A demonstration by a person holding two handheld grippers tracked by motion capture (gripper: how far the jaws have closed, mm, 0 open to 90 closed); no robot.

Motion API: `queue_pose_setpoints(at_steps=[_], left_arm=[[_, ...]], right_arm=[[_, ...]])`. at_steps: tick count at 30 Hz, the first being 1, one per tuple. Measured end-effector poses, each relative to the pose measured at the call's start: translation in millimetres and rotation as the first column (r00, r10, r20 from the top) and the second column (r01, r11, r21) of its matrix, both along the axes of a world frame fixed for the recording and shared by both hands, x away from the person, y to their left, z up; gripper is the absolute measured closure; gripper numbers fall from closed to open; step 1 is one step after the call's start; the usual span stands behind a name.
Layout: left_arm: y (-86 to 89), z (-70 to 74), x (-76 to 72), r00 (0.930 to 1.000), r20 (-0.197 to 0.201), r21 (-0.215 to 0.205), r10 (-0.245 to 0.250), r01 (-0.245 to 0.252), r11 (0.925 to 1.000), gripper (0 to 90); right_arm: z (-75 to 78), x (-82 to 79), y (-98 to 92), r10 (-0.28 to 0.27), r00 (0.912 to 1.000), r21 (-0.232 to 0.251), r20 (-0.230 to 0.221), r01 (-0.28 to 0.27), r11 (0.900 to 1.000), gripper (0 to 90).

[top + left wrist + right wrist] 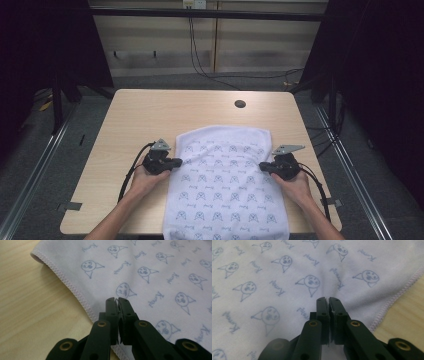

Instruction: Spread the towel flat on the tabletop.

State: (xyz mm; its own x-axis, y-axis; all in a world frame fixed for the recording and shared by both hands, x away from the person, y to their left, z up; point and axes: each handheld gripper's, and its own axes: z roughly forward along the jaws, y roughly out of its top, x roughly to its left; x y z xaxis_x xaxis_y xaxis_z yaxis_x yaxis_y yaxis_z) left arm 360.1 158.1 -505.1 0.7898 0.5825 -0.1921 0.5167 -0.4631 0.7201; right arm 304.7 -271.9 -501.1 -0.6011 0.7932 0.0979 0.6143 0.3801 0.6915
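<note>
The printed cloth (225, 185) looks light, soft and limp, so it will sag and bunch. Left gripper (117, 300) and right gripper (328, 299) have their jaws pressed together, each pinching a fold just inside the cloth's stitched side hems, a sound place to hold

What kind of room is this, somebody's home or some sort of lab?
Most likely a lab or recording studio, not a home. A bare wooden table stands alone between dark curtains, cables run down the back wall, and a person works a printed towel with hand-held, cabled tools.
</note>
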Motion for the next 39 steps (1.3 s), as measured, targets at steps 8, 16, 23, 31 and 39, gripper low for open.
queue_pose_setpoints(at_steps=[8,16,23,31,39], left_arm=[[9.6,2.7,-26.9,0.9986,-0.025,0.008,-0.046,0.047,0.9989,88.5],[18.5,4.5,-55.4,0.9919,-0.068,-0.004,-0.108,0.107,0.9942,87.7],[28.1,15.0,-65.0,0.9916,-0.059,-0.037,-0.115,0.113,0.9929,73.3],[36.1,18.3,7.7,0.9944,-0.038,-0.142,0.098,-0.103,0.9845,72.7],[7.7,5.1,9.5,0.9994,-0.023,-0.064,0.027,-0.028,0.9975,83.2]], right_arm=[[1.8,-31.6,1.7,0.060,0.9978,0.022,-0.029,-0.059,0.998,87.8],[3.6,-60.6,2.1,0.113,0.9911,0.048,-0.070,-0.110,0.993,87.5],[5.5,-75.2,4.4,0.149,0.9850,0.052,-0.086,-0.145,0.988,79.4],[14.3,-55.8,2.2,0.098,0.9952,0.078,0.000,-0.098,0.992,74.1],[19.8,-36.4,-2.7,0.046,0.9983,0.097,0.036,-0.050,0.994,70.9]])
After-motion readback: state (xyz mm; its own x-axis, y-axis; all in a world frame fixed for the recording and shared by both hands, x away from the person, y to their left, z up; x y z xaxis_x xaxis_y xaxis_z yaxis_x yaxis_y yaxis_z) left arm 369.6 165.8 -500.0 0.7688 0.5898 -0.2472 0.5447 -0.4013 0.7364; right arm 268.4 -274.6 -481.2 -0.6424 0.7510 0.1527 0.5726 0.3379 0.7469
